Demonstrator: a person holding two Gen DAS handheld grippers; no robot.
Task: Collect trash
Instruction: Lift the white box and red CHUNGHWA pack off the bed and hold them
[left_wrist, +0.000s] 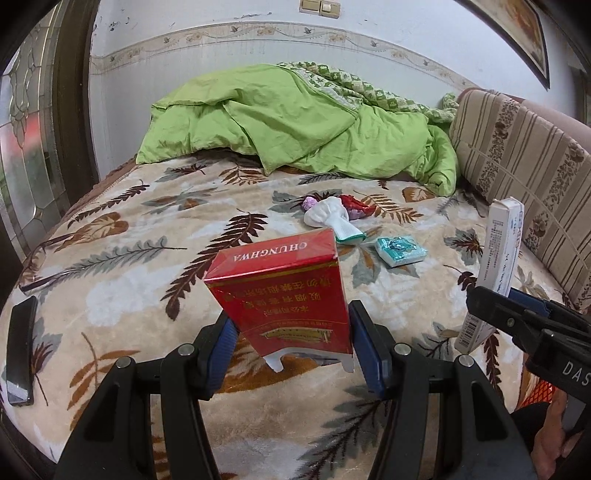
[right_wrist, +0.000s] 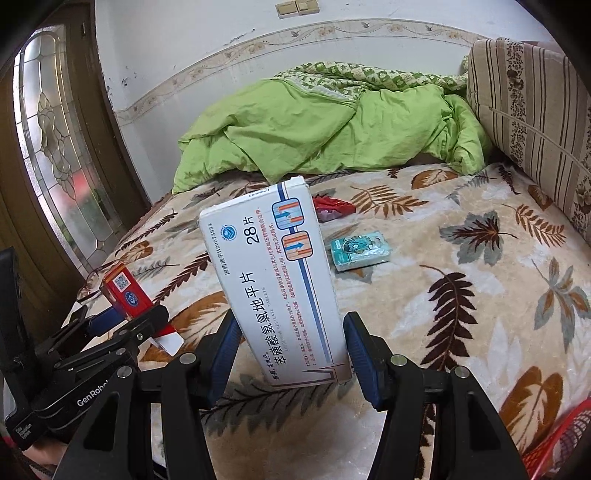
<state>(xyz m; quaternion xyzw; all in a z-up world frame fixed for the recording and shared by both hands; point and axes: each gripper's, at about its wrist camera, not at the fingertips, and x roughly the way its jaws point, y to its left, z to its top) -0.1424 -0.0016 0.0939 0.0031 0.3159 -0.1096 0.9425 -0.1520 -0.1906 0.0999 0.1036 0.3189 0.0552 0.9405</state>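
Left claw (left_wrist: 291, 343) is clamping a red cigarette pack (left_wrist: 284, 291), blue pads pressing both its sides, the pack sitting upright above the bed (left_wrist: 110, 280). Right claw (right_wrist: 291, 347) is gripping a white medicine box (right_wrist: 273, 284) the same way, tilted slightly left. Both are hanging over the near part of the leaf-print blanket. Farther out on the bed a teal tissue packet (left_wrist: 400, 251) is lying flat, with a crumpled white wad (left_wrist: 328, 216) and a red wrapper (left_wrist: 356, 206) just beyond it. A green quilt (left_wrist: 295, 125) is bunching at the far end. A dark phone (left_wrist: 22, 350) is lying at the near left edge.
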